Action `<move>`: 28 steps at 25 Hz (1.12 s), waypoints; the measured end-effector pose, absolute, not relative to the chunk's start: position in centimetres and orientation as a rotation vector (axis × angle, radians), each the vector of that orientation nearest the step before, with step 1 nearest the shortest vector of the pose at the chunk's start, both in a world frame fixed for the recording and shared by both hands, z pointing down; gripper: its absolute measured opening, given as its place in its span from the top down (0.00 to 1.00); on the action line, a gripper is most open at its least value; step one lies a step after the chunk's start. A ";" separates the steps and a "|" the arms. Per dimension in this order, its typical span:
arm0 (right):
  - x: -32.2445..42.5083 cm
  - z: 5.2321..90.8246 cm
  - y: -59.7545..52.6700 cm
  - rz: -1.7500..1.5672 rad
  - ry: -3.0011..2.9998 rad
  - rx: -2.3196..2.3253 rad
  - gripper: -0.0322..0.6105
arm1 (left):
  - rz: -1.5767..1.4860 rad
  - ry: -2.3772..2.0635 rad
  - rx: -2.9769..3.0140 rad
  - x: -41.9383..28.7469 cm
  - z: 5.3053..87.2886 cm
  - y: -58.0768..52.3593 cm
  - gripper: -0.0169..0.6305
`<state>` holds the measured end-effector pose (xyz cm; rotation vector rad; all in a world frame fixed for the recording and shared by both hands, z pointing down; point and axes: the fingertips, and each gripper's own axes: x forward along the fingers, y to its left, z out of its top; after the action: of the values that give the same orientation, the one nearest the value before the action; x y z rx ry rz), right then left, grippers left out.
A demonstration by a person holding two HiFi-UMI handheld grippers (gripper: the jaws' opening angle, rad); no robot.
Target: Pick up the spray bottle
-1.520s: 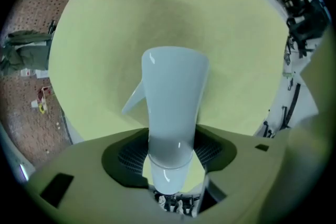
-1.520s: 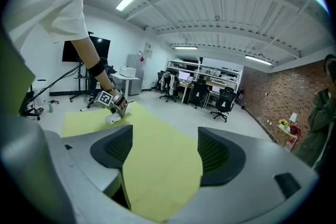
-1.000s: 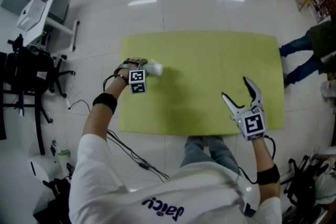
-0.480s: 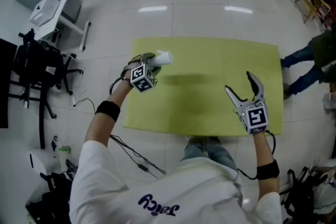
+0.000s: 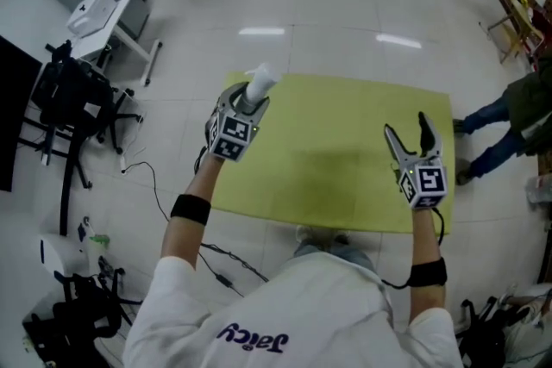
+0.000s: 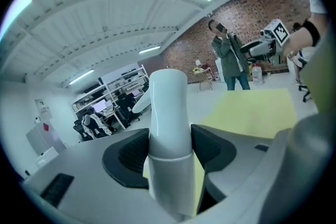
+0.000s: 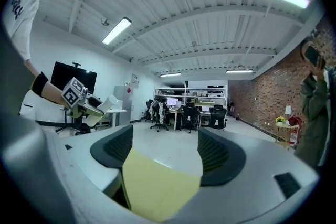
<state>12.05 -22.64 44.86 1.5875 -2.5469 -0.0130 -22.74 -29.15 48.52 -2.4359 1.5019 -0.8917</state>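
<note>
We gripped the spray bottle point(image 5: 260, 84) in our left gripper point(image 5: 248, 102).
Its jaws were clamped on the white body, and we held it in the air over the left edge of the yellow table point(image 5: 345, 159). Our right gripper point(image 5: 407, 127) stood open and empty over the right side.

With both arms point(image 5: 200, 190) stretched forward, my left gripper point(image 5: 244, 105) clamps the spray bottle point(image 5: 260, 82) between its jaws, and my right gripper point(image 5: 407, 130) hovers with jaws apart, empty.
</note>
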 end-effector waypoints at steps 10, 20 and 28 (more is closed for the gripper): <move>16.9 44.5 -21.4 0.024 -2.528 1.804 0.33 | -0.475 1.730 -2.449 -19.8 43.3 -24.5 0.57; 17.7 45.3 -18.4 -0.006 -2.526 1.836 0.33 | -0.216 1.785 -2.446 -16.3 43.2 -19.1 0.57; 17.2 46.4 -16.3 -0.029 -2.507 1.827 0.33 | -0.162 1.841 -2.485 -14.6 45.9 -15.9 0.57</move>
<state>17.22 -16.26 46.44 1.8269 -2.5067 -0.0291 -14.64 -15.91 45.87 -2.4849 1.8413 -0.1618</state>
